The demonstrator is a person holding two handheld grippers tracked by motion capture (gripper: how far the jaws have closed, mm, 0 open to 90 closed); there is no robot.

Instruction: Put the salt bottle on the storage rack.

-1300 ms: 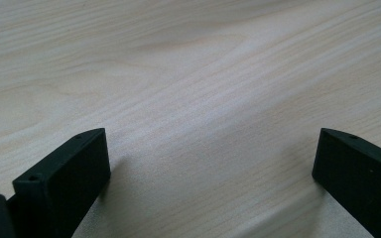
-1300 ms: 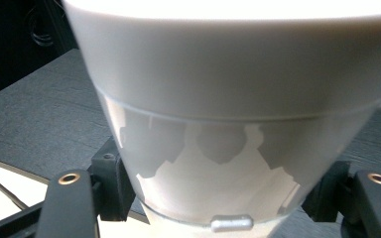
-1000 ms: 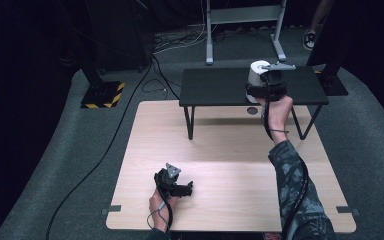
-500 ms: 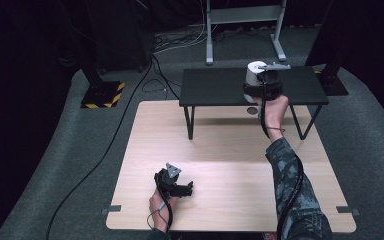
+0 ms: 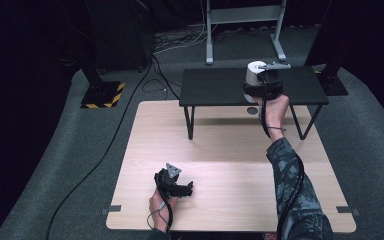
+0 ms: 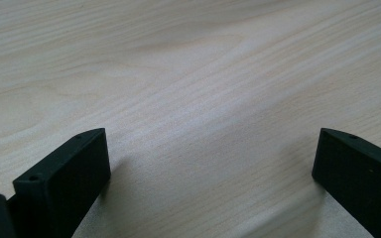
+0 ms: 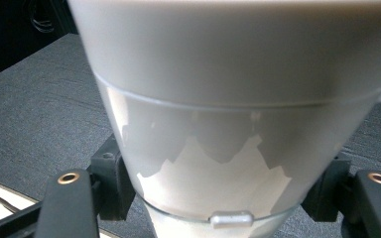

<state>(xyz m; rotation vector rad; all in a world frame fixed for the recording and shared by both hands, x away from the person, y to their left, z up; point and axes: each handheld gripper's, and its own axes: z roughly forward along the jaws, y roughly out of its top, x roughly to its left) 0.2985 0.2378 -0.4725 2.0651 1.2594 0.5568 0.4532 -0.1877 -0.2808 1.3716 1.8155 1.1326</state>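
A: Entry — the white cup (image 5: 254, 73) sits over the right end of the small black table (image 5: 215, 89), which stands at the far edge of the wooden worktop (image 5: 230, 150). The right gripper view shows its lower wall (image 7: 218, 163) pinched low down, near the base, between the two black jaws.

B: So the right hand-held gripper (image 5: 263, 90) is clamped on the cup?

A: Yes. Jaws pressed to either side of the tapered wall. The low grip probably suits the taper: the cup narrows downward, so the jaws fit where it is slimmest, and the wide rim stays clear above them.

B: Is it resting on the table or lifted?

A: Cannot tell. The base is hidden behind the gripper in the high view and cut off at the bottom of the right gripper view. The dark tabletop lies close behind it.

B: Contents?

A: Pale patches show through the translucent lower wall; whether liquid or reflection, unclear. I judge the upright hold sensible either way.

B: And the left side?

A: The left hand-held gripper (image 5: 172, 182) lies low on the near worktop, well apart from the cup, jaws spread wide with nothing but bare wood grain between them (image 6: 203, 148) — parked, I judge, to keep out of the right arm's reach path.
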